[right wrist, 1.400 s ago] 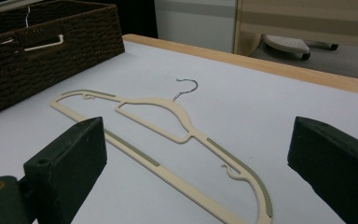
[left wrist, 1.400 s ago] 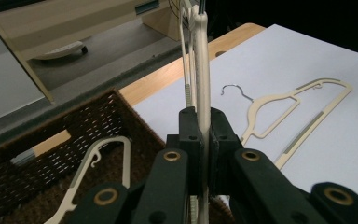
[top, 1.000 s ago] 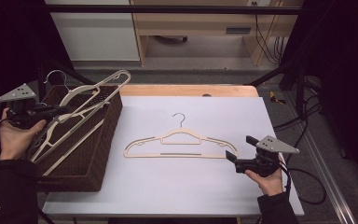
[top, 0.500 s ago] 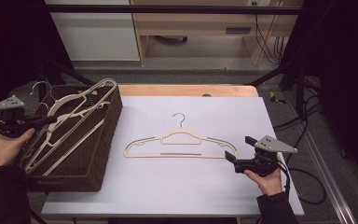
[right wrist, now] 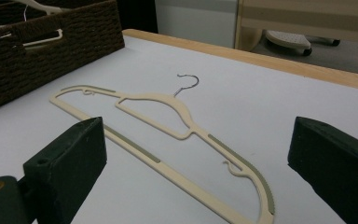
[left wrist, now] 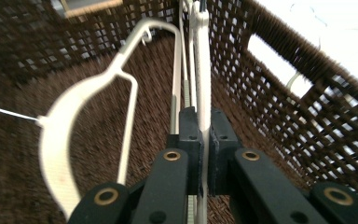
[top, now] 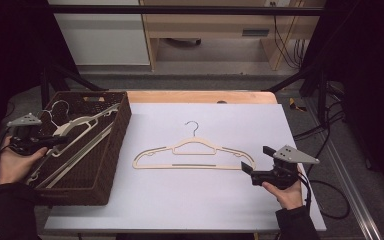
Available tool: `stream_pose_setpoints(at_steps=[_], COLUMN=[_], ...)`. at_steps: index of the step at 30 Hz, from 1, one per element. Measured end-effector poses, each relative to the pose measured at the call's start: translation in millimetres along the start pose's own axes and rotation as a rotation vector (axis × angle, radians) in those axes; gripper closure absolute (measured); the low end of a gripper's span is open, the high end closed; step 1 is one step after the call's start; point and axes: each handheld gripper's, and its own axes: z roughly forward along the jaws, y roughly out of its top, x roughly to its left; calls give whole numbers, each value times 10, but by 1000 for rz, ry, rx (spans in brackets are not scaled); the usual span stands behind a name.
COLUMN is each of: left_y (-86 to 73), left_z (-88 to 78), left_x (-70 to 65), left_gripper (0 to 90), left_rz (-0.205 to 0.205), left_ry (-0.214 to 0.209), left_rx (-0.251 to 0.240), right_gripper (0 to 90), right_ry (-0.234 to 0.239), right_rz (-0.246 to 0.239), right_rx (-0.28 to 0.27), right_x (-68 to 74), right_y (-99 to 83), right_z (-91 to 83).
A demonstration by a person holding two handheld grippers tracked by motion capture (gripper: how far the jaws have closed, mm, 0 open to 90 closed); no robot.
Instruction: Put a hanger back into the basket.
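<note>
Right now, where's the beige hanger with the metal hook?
In the high view the beige hanger lies flat mid-table on the white table surface, hook pointing away from the person, between the wicker basket on the left and the open right hand-held gripper.

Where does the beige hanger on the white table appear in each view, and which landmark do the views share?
High view: beige hanger flat at table centre.
Left gripper view: not in it.
Right gripper view: between the open jaws, hook away.
Shared landmark: the wicker basket, at upper left in the right gripper view.
</note>
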Motion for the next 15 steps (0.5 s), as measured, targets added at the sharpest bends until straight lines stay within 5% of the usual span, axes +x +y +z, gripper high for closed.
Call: stream_pose_setpoints(at_steps=[4,11,15], left_y=[-84,-154,-158], left_z=[72,126,117], left_x=[44,135,179], left_gripper=[860,822,790], left_rz=[-41,-142,-165], left_ry=[13,147,218], left_rx=[19,79,114], right_gripper=[50,51,51], right_ry=[-1,4,6], right_rz=[1,-1,-1], right_rx=[0,0,2], right_x=[-3,15,16], right_y=[-1,6,5], right_z=[-1,9,12])
